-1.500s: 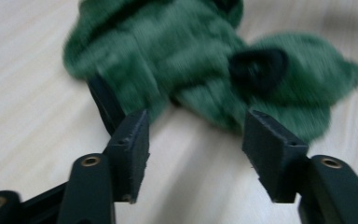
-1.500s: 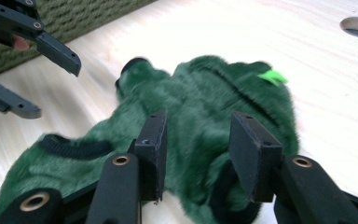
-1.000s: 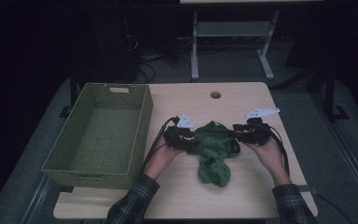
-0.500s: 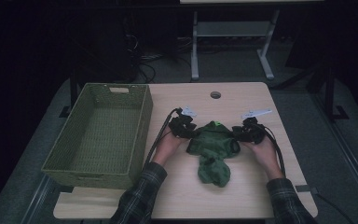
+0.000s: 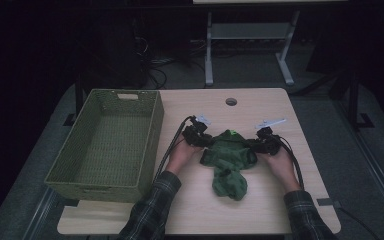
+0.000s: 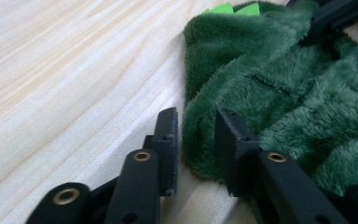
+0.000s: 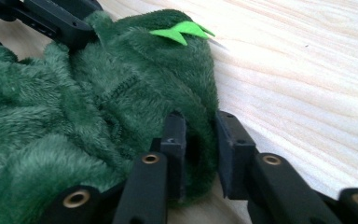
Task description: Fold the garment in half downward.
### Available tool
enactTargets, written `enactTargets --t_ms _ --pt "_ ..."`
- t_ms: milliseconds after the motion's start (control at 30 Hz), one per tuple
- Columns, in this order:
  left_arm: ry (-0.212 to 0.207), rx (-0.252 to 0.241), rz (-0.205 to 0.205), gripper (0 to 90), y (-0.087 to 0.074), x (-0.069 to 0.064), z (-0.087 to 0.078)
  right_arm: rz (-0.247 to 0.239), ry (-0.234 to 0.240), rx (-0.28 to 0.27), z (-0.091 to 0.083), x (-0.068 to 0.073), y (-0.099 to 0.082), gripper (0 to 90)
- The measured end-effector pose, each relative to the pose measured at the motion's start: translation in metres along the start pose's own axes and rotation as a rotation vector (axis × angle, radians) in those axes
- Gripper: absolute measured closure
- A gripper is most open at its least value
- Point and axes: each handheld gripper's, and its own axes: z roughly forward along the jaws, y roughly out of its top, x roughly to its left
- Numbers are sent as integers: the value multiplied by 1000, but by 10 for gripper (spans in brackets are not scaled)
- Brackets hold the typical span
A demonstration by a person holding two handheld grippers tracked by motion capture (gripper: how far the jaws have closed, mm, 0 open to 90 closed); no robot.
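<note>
Two grippers work one soft thing here: a dark green fleece garment (image 5: 228, 162) lying crumpled on the counter (image 5: 260, 107), just right of the woven basket (image 5: 107, 145). We judge it light, limp and a little springy; it will sag and fold wherever it is not held, but it will not slip much, since the pile gives the pads something to bite. The best hold looks like a doubled edge at each side of the upper part, near the bright green trim (image 7: 182, 30), so the cloth hangs evenly between our hands.

Our left gripper (image 6: 196, 140) sits low on the counter with its jaws narrowed around a fold of the garment's edge; they have just been closing, and the fleece fills the gap between them. Our right gripper (image 7: 200, 149) has likewise been closing and now pinches a thick roll of fleece at the opposite edge.
</note>
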Motion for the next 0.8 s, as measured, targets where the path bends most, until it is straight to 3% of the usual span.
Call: enactTargets --t_ms 133,267,400,500,767,800 --pt "-9 9 5 794 1 -2 2 -1 -4 -2 -1 0 0 839" --pt "-21 20 9 870 1 -2 2 2 -1 5 -1 1 0 860" --pt "-20 -4 3 878 4 -3 -2 10 -10 3 -1 0 1 873" --pt "-11 -55 -9 878 9 -4 -10 12 -20 1 -4 1 5 876" --pt "30 -114 -9 875 26 1 -23 39 -22 -46 -13 -8 31 878" --pt "36 -124 -12 875 28 1 -24 51 -17 -30 -13 -10 35 877"
